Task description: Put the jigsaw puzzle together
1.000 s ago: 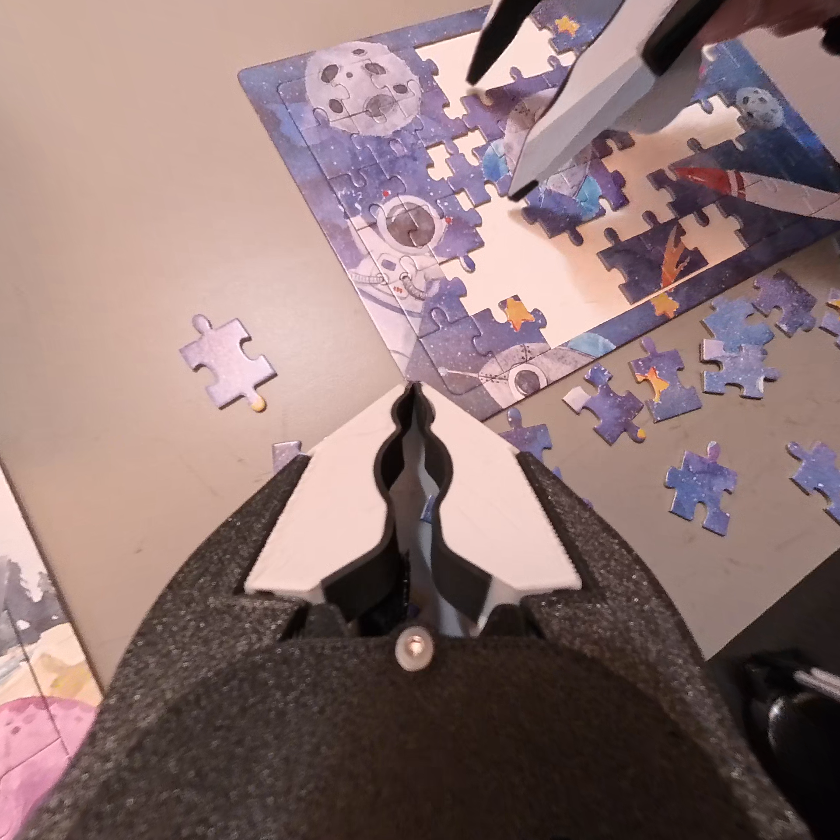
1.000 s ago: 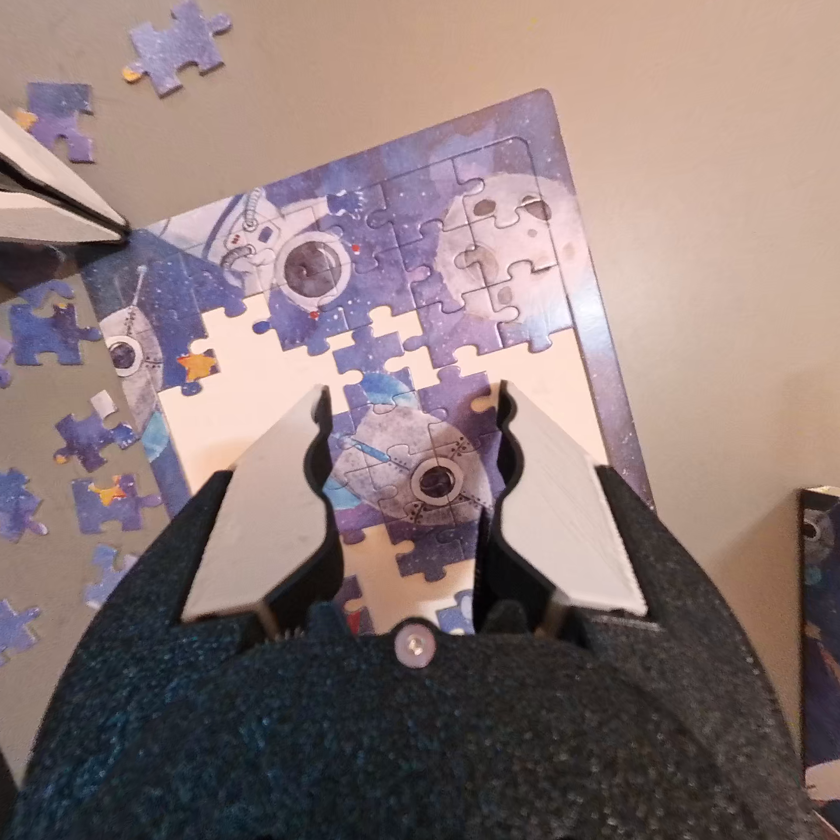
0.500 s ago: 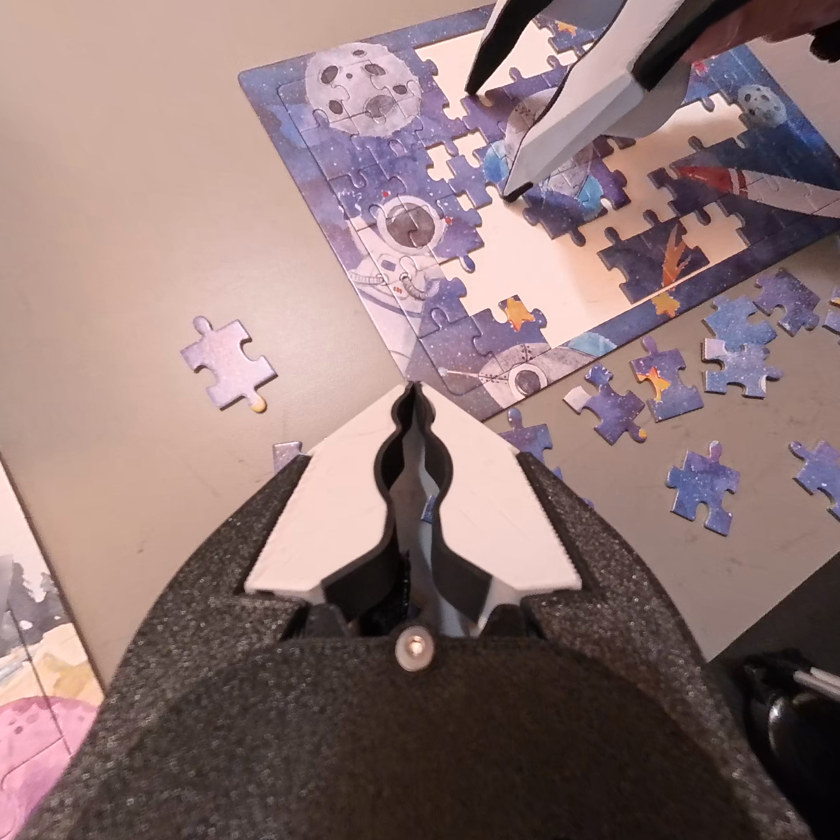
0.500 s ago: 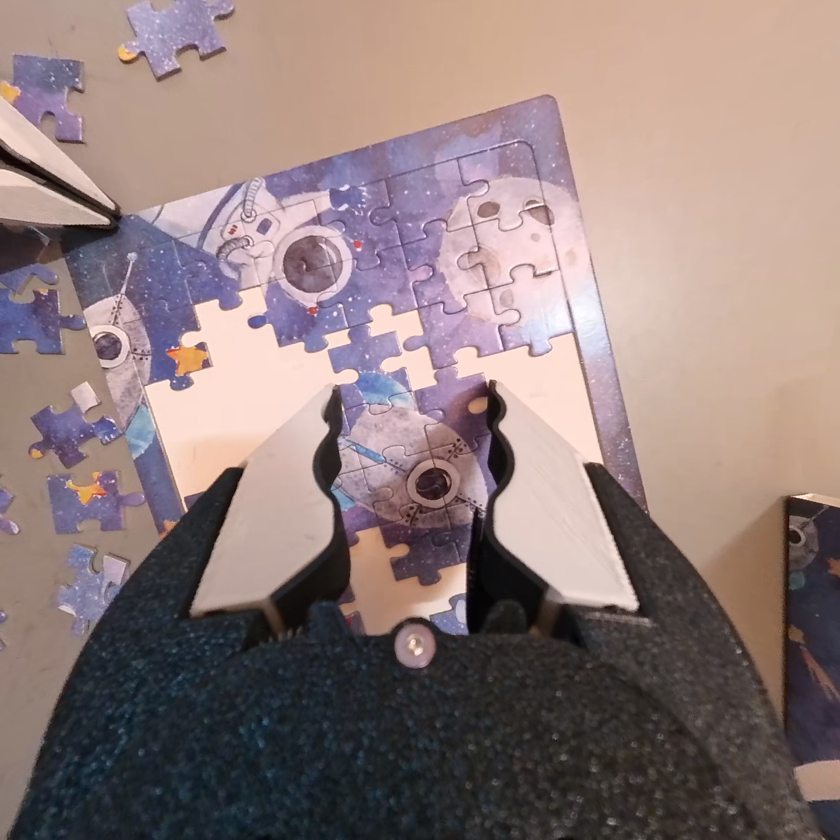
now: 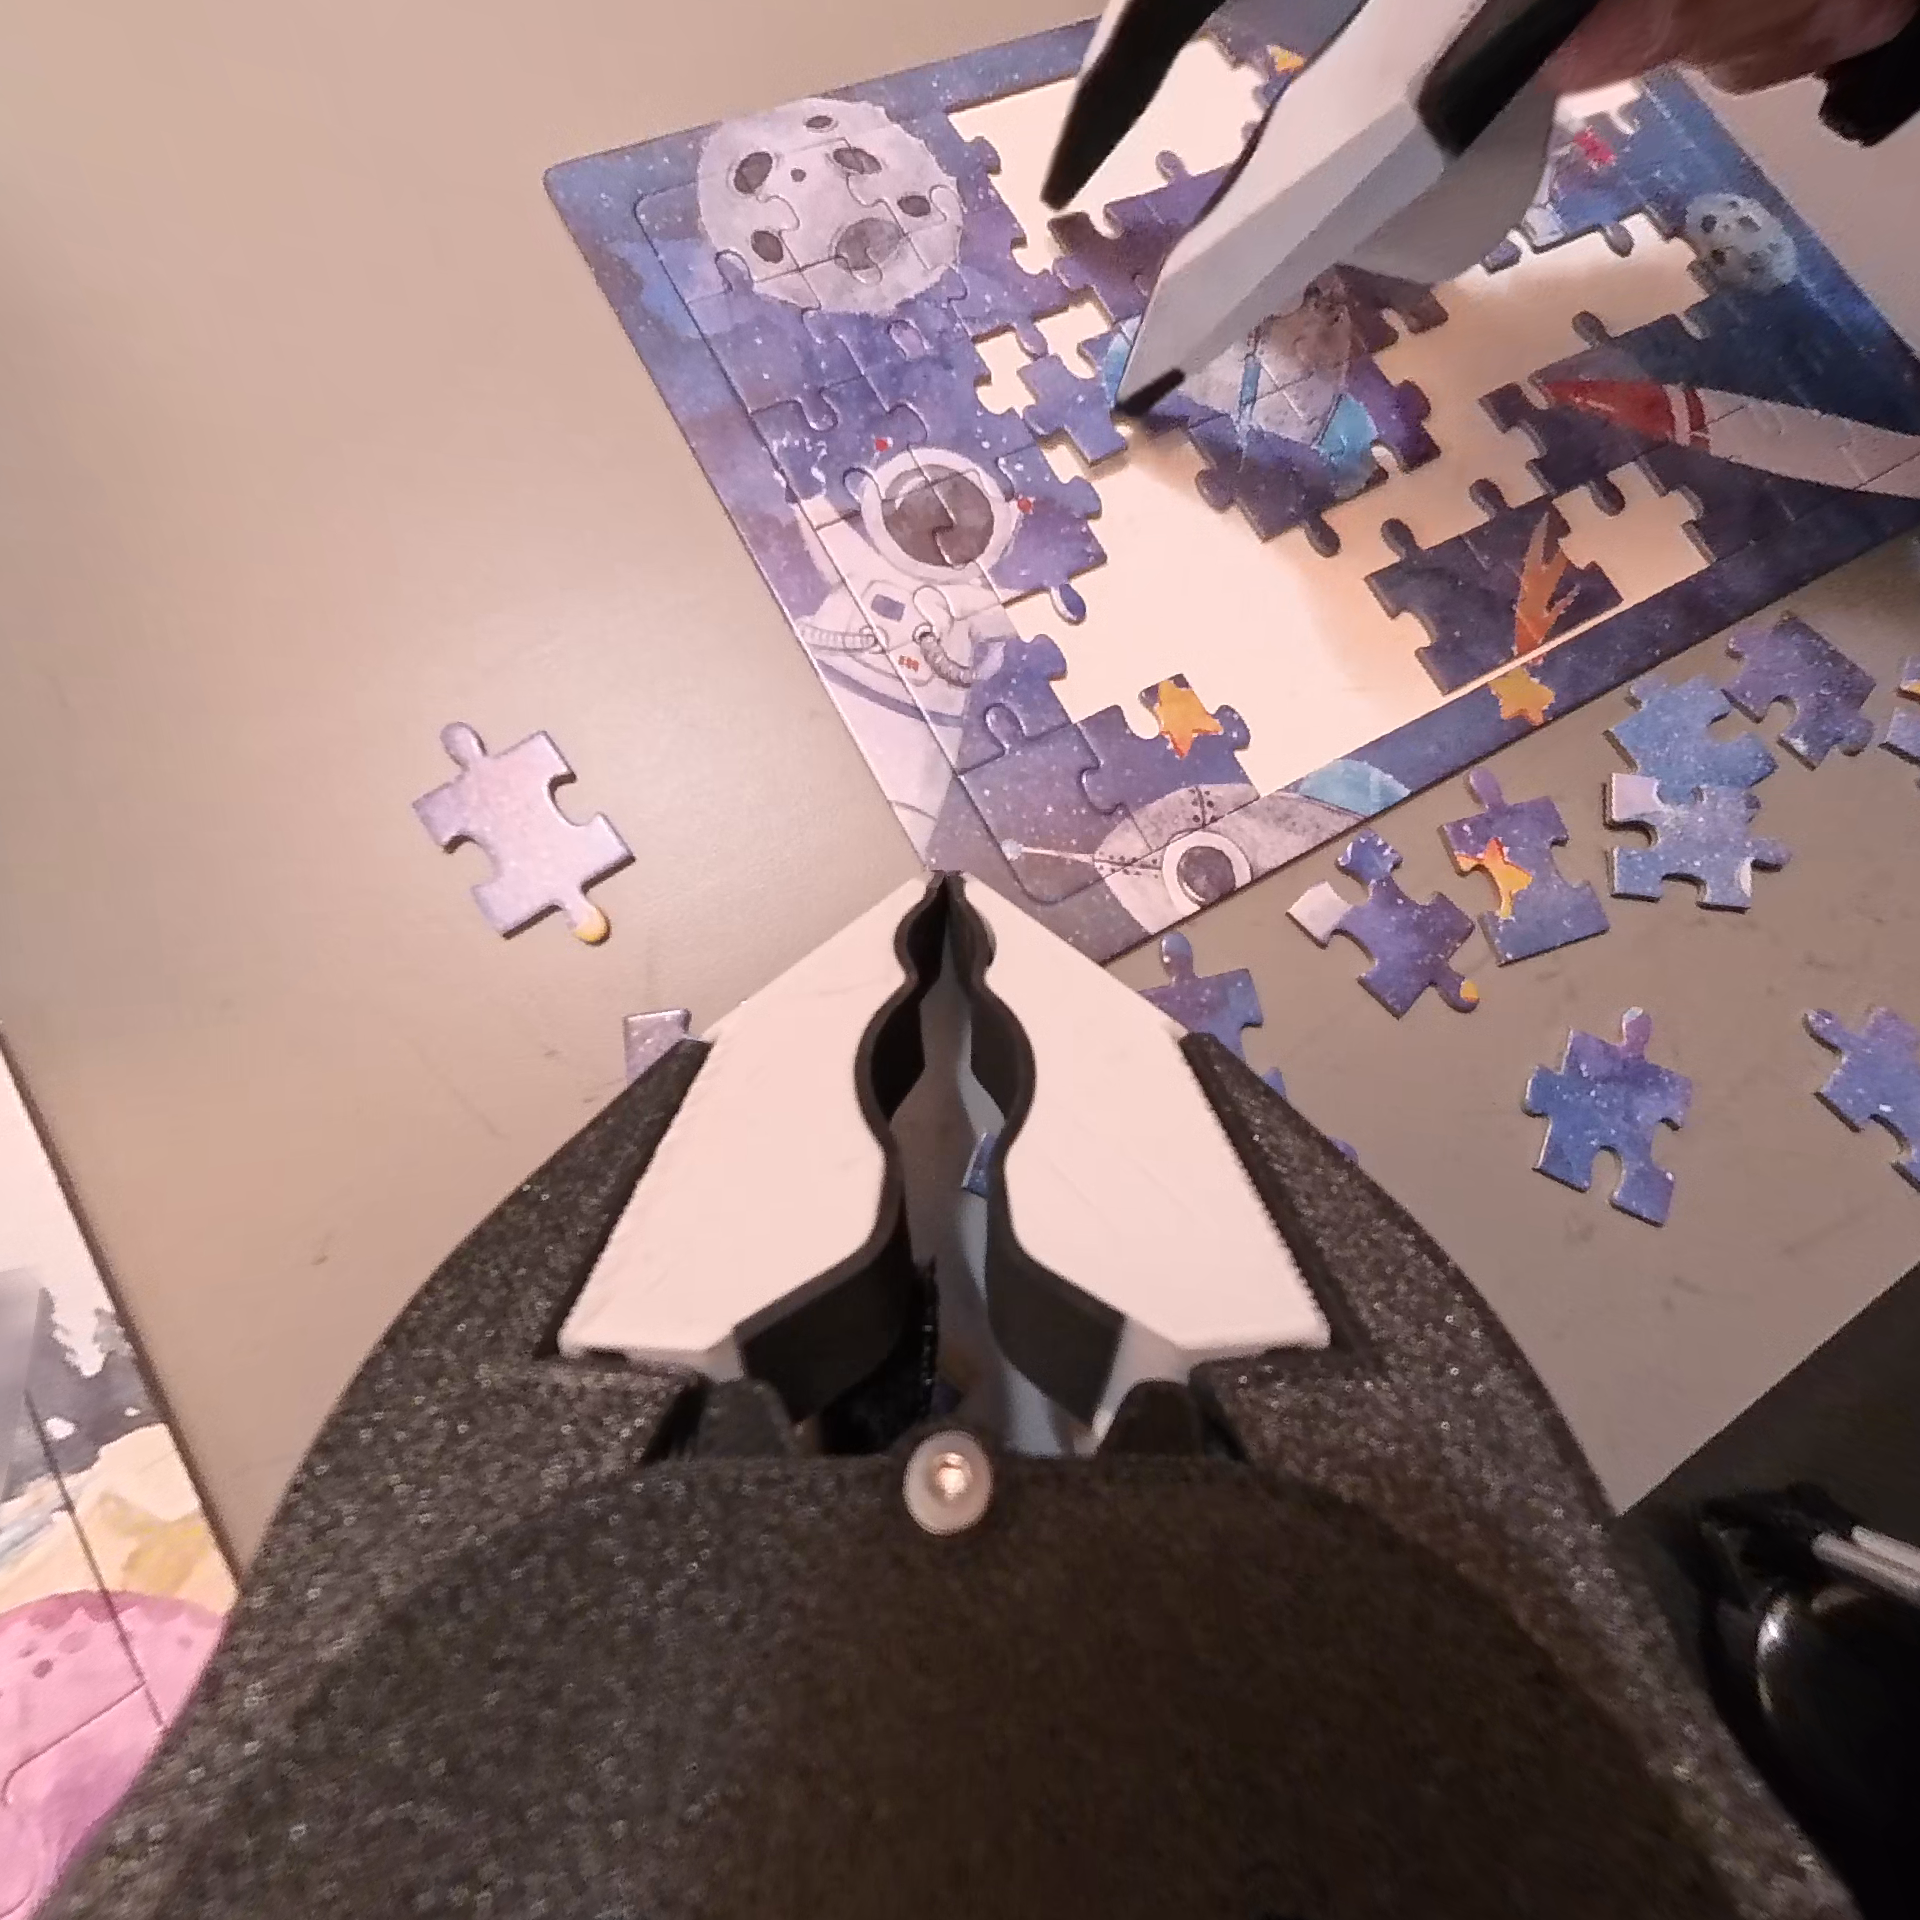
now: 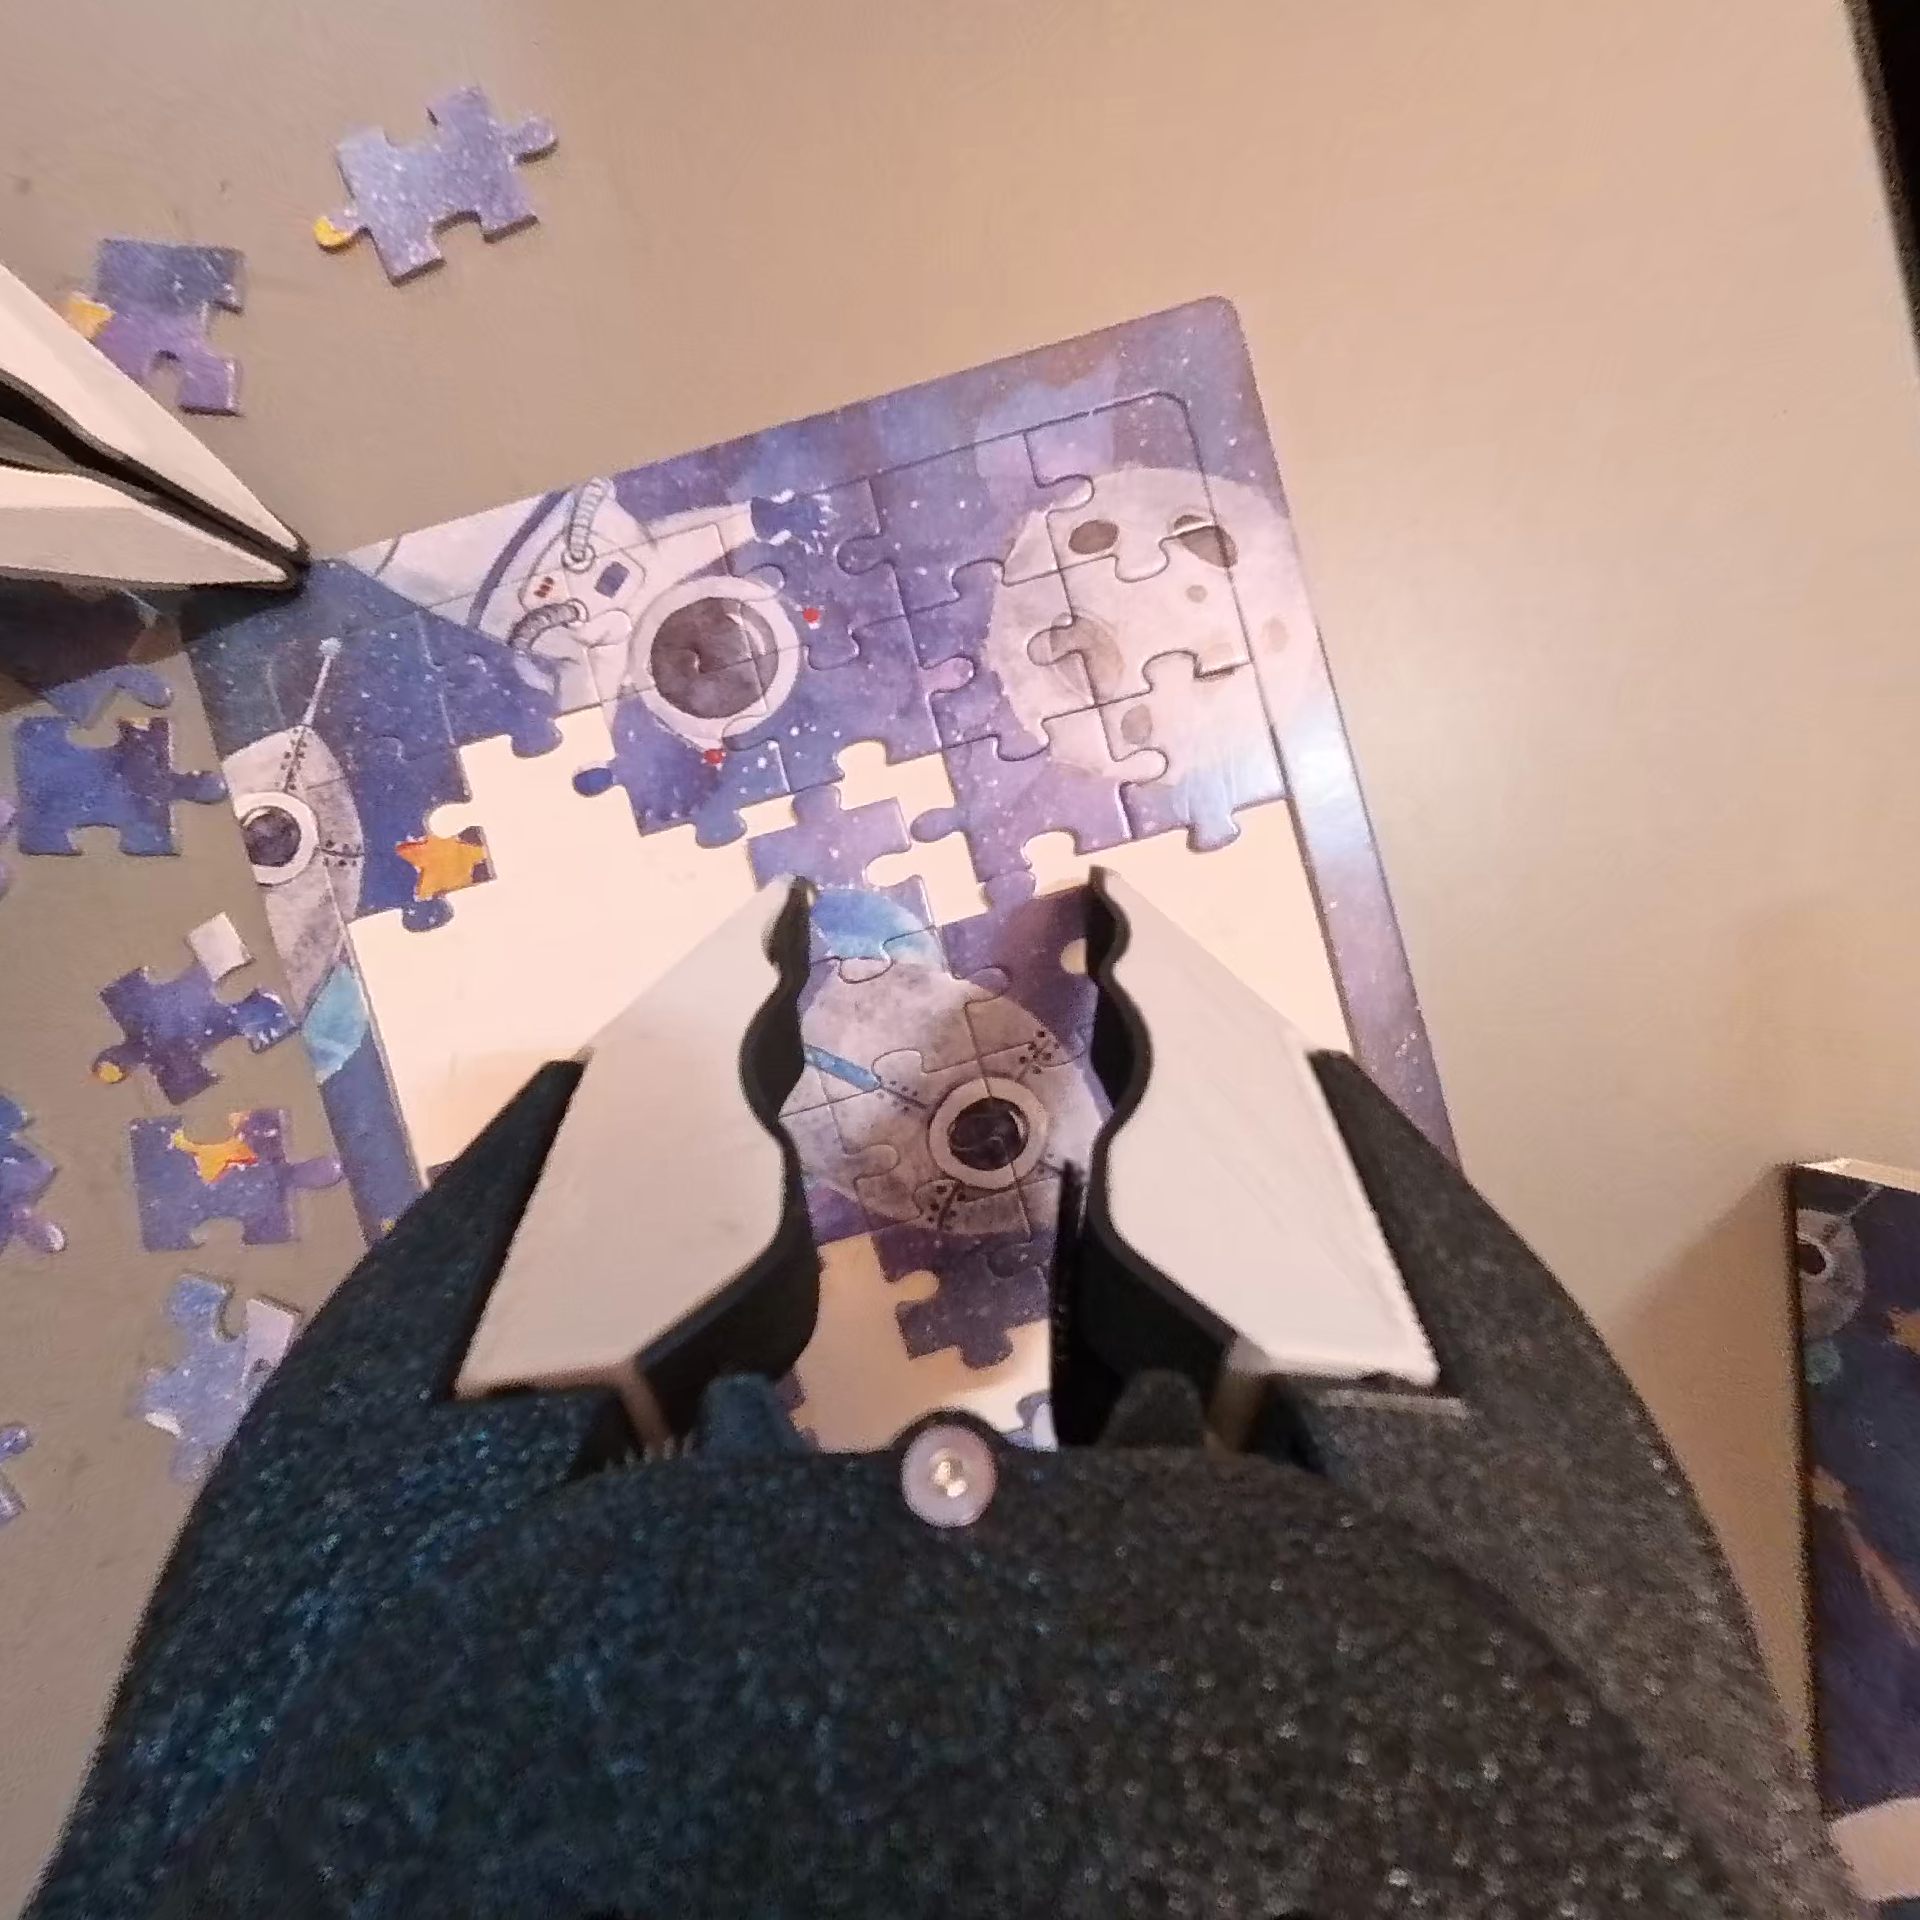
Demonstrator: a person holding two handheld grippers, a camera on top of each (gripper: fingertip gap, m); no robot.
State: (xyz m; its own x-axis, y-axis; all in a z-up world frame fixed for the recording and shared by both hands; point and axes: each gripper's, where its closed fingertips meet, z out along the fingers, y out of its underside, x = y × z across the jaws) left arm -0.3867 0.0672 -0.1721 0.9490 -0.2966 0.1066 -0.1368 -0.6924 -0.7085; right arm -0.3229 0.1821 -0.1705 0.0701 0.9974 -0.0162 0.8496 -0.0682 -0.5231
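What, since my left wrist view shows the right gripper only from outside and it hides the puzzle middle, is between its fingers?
Observer: Nothing. The right gripper is open, and between its fingers you see only the assembled grey porthole cluster lying in the tray.
Operator: Anything lying beside the puzzle, out of my frame?
Observer: Yes, a dark box or board with a space picture lies on the table, apart from the tray's right edge.
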